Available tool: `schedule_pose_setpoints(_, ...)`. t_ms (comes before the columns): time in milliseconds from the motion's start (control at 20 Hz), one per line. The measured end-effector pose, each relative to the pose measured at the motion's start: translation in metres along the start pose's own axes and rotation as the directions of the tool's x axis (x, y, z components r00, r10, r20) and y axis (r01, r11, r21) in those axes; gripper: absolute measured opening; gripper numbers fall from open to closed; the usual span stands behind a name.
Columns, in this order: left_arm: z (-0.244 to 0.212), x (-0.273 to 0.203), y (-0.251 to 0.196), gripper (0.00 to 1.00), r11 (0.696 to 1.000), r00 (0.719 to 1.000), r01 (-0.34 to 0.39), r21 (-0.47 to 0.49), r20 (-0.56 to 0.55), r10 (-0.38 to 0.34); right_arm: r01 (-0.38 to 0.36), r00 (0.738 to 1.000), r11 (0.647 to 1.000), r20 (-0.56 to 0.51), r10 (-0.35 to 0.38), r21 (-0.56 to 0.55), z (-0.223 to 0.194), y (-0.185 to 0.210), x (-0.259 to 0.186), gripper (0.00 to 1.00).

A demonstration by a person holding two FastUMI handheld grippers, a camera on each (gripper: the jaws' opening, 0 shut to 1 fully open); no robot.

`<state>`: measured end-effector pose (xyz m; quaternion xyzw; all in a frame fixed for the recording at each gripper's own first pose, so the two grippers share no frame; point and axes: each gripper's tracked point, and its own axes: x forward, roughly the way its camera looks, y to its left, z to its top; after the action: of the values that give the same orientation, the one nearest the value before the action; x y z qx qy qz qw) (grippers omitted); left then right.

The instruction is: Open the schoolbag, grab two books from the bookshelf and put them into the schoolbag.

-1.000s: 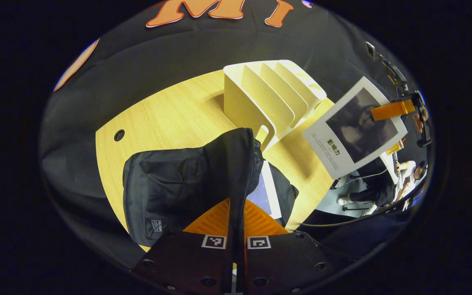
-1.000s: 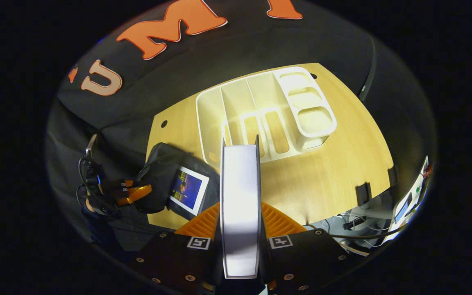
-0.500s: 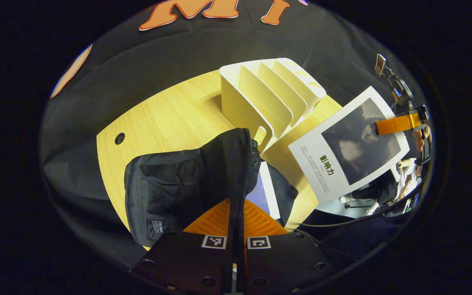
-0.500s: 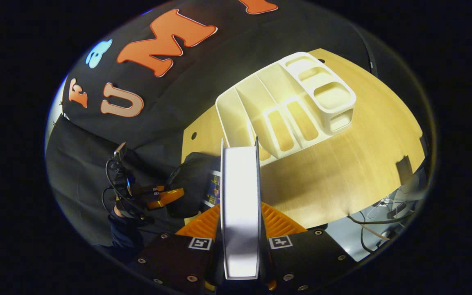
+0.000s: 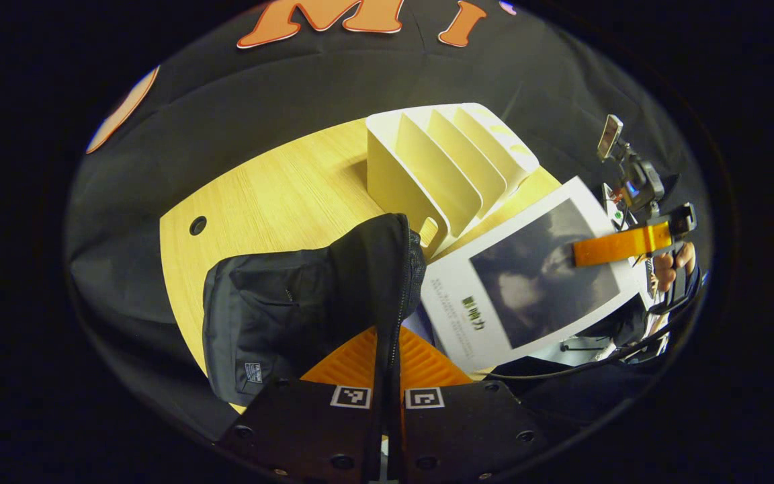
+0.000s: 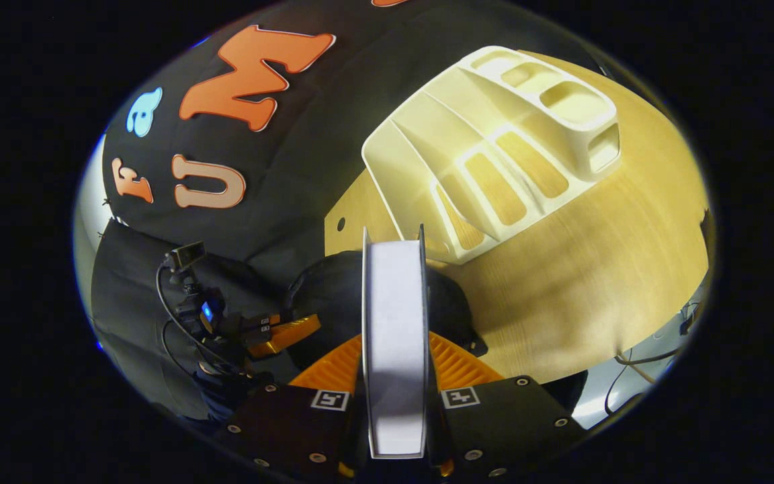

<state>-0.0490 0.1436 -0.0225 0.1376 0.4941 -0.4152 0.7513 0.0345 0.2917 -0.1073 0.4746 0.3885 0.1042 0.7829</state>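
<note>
The right claw (image 6: 394, 349) clamps a white book (image 6: 394, 336) edge-on between both fingers, just above the black schoolbag (image 5: 293, 302) on the tabletop (image 5: 273, 188). The left claw (image 5: 387, 356) pinches the schoolbag's raised zipper edge, beside the bookshelf (image 5: 441, 168).

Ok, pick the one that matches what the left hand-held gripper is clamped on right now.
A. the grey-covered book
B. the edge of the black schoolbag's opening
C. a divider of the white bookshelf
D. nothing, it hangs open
B: in the left gripper view the left hand-held gripper pinches the zippered edge of the black schoolbag, while the right hand-held gripper carries the grey-covered book.
</note>
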Motion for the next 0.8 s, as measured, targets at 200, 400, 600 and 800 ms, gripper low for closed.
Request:
schedule_pose_setpoints(200,0.005,-0.004,-0.002,0.05,1.000,1.000,-0.004,-0.006,0.014,0.004,-0.042,0.999,0.999,-0.020,0.042,0.021,-0.012,0.006,0.033,0.35)
schedule_pose_setpoints(400,0.009,-0.007,-0.002,0.05,1.000,0.999,-0.006,-0.021,0.038,0.007,-0.077,0.997,0.996,-0.004,0.077,0.042,-0.012,0.011,0.059,0.35)
schedule_pose_setpoints(600,0.014,-0.010,-0.007,0.05,0.999,0.999,0.003,-0.038,0.054,-0.001,-0.111,0.994,0.991,0.026,0.109,0.069,-0.016,0.020,0.088,0.35)
schedule_pose_setpoints(800,0.015,-0.010,-0.007,0.05,0.999,0.998,0.011,-0.042,0.067,-0.008,-0.143,0.990,0.985,0.032,0.141,0.095,-0.028,0.033,0.122,0.35)
